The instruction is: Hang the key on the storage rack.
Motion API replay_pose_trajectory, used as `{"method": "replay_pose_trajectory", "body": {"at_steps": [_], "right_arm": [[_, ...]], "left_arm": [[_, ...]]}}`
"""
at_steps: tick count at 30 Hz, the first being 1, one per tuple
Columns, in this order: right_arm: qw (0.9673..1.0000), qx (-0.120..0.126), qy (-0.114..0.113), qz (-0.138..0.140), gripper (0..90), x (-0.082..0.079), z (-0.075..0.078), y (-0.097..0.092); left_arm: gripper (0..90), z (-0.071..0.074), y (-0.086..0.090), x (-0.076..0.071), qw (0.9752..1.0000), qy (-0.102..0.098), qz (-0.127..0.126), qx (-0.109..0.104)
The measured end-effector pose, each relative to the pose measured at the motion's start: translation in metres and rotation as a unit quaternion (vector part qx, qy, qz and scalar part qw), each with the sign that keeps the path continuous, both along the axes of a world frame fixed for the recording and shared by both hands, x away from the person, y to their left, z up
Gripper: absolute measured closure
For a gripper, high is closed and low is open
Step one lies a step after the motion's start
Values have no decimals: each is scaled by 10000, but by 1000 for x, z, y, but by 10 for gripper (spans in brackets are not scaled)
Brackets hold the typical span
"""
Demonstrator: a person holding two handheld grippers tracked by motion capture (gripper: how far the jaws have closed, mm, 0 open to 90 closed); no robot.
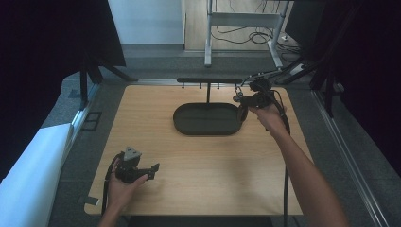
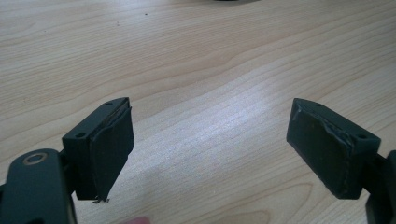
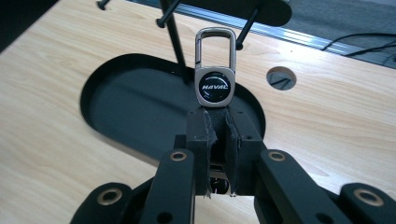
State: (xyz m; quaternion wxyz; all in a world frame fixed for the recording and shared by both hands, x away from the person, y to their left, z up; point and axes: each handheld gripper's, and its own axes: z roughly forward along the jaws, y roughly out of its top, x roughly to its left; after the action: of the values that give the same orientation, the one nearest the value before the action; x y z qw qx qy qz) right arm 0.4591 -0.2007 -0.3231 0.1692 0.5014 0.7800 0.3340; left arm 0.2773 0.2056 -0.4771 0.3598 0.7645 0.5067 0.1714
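A silver keychain (image 3: 215, 84) with a carabiner loop and a black HAVAL badge stands upright in my right gripper (image 3: 218, 116), whose jaws are shut on its lower end. In the high view that gripper (image 1: 243, 100) hovers at the right end of a black oval tray (image 1: 208, 132), close under the right end of a black peg rack (image 1: 208, 80). The rack's post (image 3: 175, 37) and pegs rise just behind the keychain. My left gripper (image 1: 153, 169) rests low near the table's front left, jaws wide open (image 2: 210, 144) over bare wood, holding nothing.
The tray's rim (image 3: 93, 107) lies directly below and ahead of the right gripper. A round cable hole (image 3: 281, 78) sits in the tabletop to its right. A metal frame leg and cables (image 1: 246, 33) stand on the floor behind the table.
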Motion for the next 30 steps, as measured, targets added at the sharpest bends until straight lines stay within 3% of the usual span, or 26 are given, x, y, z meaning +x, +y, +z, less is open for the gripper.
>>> {"method": "replay_pose_trajectory", "body": {"at_steps": [15,30], "right_arm": [[9987,-340,43,-372,807,28,-23,15],[9982,-216,77,-557,808,40,-42,17]], "left_arm": [[154,0,3,-1,10000,3,26,4],[154,0,3,-1,10000,9,20,37]]}}
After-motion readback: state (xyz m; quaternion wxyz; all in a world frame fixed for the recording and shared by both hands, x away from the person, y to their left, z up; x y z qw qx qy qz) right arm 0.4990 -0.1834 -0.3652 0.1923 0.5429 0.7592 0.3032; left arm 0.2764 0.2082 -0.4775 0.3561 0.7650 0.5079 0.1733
